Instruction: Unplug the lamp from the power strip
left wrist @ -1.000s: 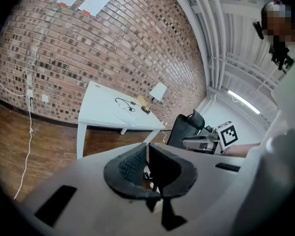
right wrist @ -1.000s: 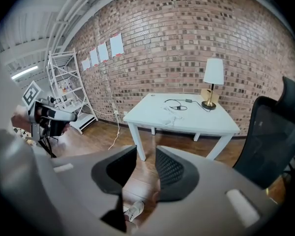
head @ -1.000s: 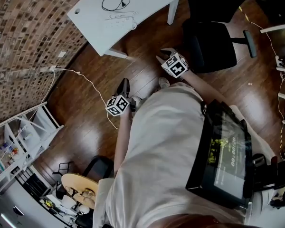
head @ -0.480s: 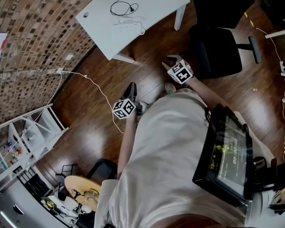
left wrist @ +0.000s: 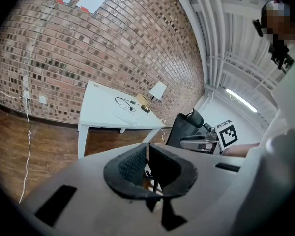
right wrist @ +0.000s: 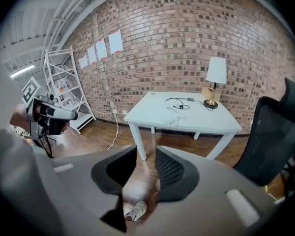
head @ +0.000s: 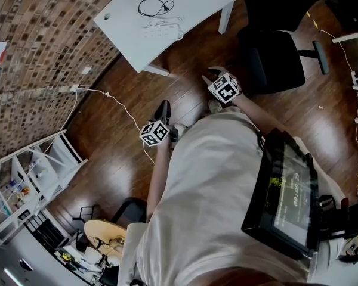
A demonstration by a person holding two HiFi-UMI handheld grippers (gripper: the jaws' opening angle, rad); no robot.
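Here we are at the very start, and nothing of the job looks done. The lamp (right wrist: 216, 71) stands at the far edge of the white table (head: 122, 37). Its black cord (head: 152, 6) loops across the top toward the white power strip (head: 160, 32). From this far off we cannot make out the plug itself, but we judge it not yet pulled, since neither tool is anywhere near it.

The left gripper (left wrist: 147, 154) has its jaws drawn almost together, with only a thin slit between the pads and nothing in them. The right gripper (right wrist: 146, 154) holds its jaws partly apart, with a clear gap that shows floor and nothing gripped.

Both tongs hang over the wooden floor (head: 107, 136), close in front of the person's body. The table sits well apart from them, ahead and across open floor. The right gripper points fairly squarely at it, with the black office chair (head: 274, 52) just to its right. All that's left is everything: walk in, reach the strip, take the plug and draw it out.
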